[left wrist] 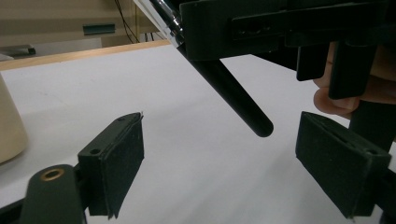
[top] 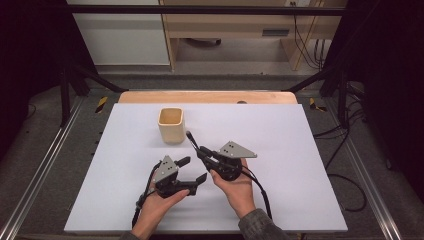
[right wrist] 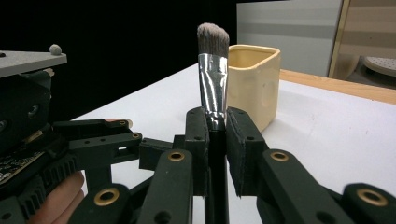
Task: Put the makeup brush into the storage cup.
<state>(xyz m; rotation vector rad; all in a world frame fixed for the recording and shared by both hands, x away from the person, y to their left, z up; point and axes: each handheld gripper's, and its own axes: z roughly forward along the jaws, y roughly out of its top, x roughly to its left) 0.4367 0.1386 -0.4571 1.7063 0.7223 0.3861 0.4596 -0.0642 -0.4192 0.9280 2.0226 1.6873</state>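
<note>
Black-handled makeup brush [right wrist: 213, 70] stands clamped in the right gripper [right wrist: 216, 126], bristles up, near the cream cup [top: 171, 125] on the white table [top: 300, 150]; the left gripper [left wrist: 219, 154] hangs open just below the handle's free end

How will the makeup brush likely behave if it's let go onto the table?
The makeup brush looks stiff along its round black handle, so it would probably roll. Its bristle tip seems soft and should flex on contact. It looks slim and light; the right gripper holds it clamped upright.
</note>
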